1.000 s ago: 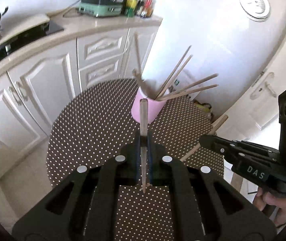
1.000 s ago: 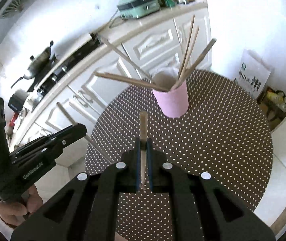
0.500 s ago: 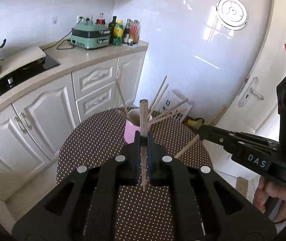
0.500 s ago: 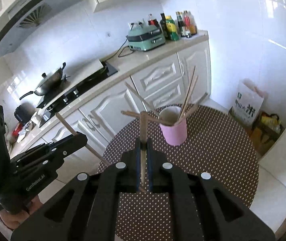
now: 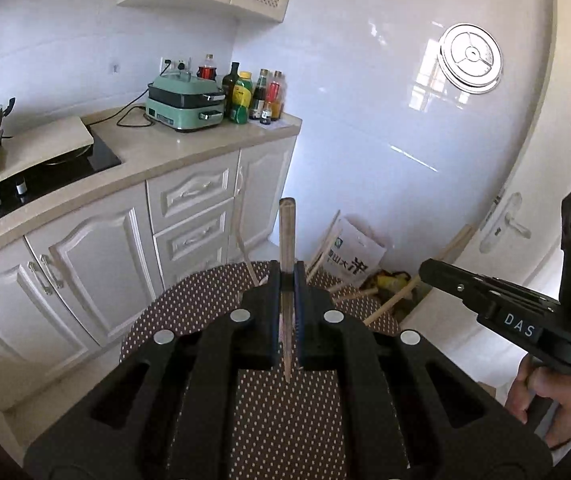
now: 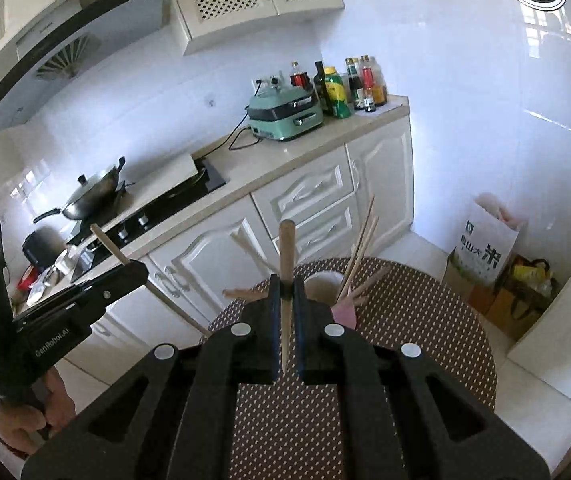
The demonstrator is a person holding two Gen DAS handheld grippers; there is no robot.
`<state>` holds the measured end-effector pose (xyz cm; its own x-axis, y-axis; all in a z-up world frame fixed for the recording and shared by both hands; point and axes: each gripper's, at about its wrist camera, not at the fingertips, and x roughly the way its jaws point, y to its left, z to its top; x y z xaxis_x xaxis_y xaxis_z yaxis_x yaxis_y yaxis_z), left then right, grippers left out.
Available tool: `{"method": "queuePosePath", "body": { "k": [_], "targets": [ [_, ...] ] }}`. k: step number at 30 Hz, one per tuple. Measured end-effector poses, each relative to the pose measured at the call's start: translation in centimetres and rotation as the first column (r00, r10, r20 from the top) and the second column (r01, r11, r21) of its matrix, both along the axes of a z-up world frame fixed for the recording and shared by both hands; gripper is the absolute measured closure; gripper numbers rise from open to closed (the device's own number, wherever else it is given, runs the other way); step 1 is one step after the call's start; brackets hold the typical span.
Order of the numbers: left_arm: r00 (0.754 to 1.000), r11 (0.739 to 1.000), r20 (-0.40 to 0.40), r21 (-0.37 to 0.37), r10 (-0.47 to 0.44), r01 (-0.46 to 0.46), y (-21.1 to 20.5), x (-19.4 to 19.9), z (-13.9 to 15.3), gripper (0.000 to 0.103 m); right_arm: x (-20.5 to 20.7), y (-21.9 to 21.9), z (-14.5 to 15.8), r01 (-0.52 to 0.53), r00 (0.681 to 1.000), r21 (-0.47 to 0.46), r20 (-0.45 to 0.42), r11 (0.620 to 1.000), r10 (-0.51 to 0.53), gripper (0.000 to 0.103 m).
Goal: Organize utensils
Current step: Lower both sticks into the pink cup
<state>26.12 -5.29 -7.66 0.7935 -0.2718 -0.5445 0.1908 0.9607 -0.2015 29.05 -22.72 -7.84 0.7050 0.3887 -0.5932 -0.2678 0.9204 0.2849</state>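
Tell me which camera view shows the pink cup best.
The right wrist view. There the pink cup shows part of its rim and side on the dotted table, with chopsticks fanning out of it, though the right gripper covers its left part. In the left wrist view the left gripper hides the cup; only stick ends show.

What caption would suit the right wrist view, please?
Right tongs shut on a chopstick above the pink cup on the dotted table.

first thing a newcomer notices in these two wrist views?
Each gripper clamps a single wooden chopstick: the left gripper holds one chopstick upright, and the right gripper does the same. Just beyond them, a pink cup bristling with more chopsticks stands on the dotted round table.
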Motion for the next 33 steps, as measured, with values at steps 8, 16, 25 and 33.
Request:
{"method": "queuePosePath", "body": {
  "k": [8,16,25,33],
  "targets": [
    [0.999,0.999,0.01,-0.007,0.041,-0.041,-0.5,3.3,0.5,0.097,3.0,-1.7,0.4,0.022,0.999,0.014,0.03,1.0,-0.022,0.098],
    [0.996,0.995,0.001,-0.042,0.087,-0.087,-0.7,7.1,0.4,0.097,6.1,-3.0,0.0,0.041,0.998,0.013,0.047,0.999,-0.042,0.098],
    [0.994,0.992,-0.011,-0.052,0.112,-0.113,-1.6,11.0,-0.4,0.097,9.3,-3.0,-1.0,0.024,0.999,-0.043,0.041,0.999,-0.023,0.098],
    [0.99,0.991,-0.051,-0.036,0.131,-0.133,-2.4,13.6,-2.8,0.097,10.5,-2.7,-2.7,-0.006,0.999,-0.081,0.035,0.997,0.009,0.098]
  ]
}}
